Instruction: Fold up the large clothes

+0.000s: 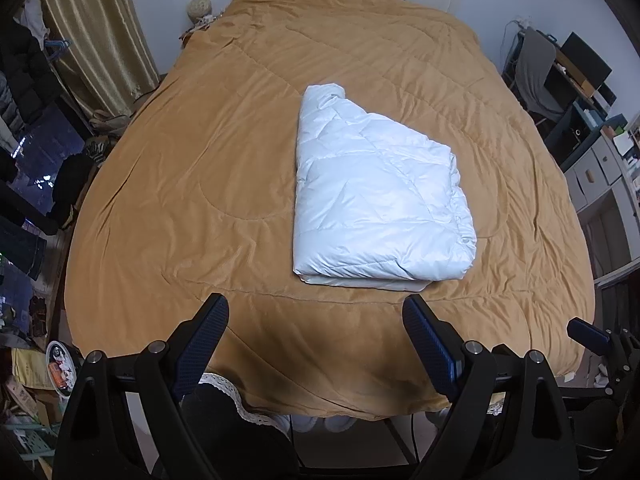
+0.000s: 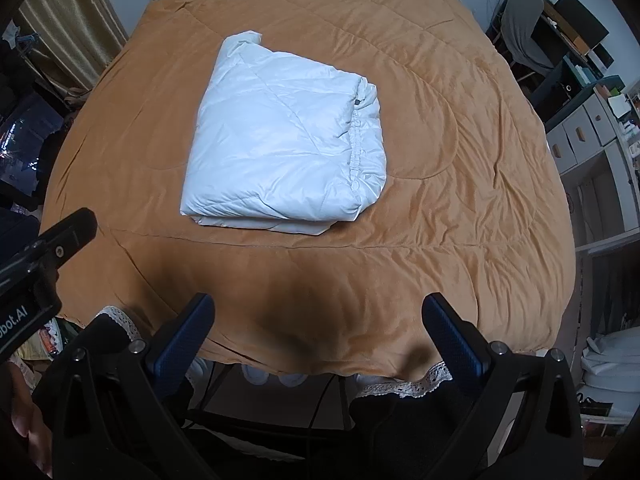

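Left wrist view: the left gripper (image 1: 316, 320) hangs over the near edge of a bed, its two blue-padded fingers (image 1: 202, 338) spread wide with nothing between them, only the tan quilt (image 1: 200, 160) showing in the gap. The task's thing, a white padded garment (image 1: 376, 196) folded into a thick, roughly square bundle, lies on the quilt at about twelve to one o'clock from the jaws, well apart from them. Its narrower folded end points toward the head of the bed. At four o'clock, at the picture's right edge, part of the right gripper (image 1: 588, 332) shows one blue pad. A gold curtain (image 1: 92, 40) hangs at ten o'clock, and a grey drawer unit (image 1: 600, 168) stands at two to three o'clock.

Right wrist view: the right gripper (image 2: 320, 324) also stands with jaws apart and empty, over the quilt's (image 2: 440, 200) near edge, where a strip of white lace trim (image 2: 404, 386) shows below it. The folded white garment (image 2: 280, 140) lies at about eleven to twelve o'clock, away from the pads, with a gathered seam running down its right side. At nine o'clock, the black body of the left gripper (image 2: 52, 244) reaches in from the left edge.
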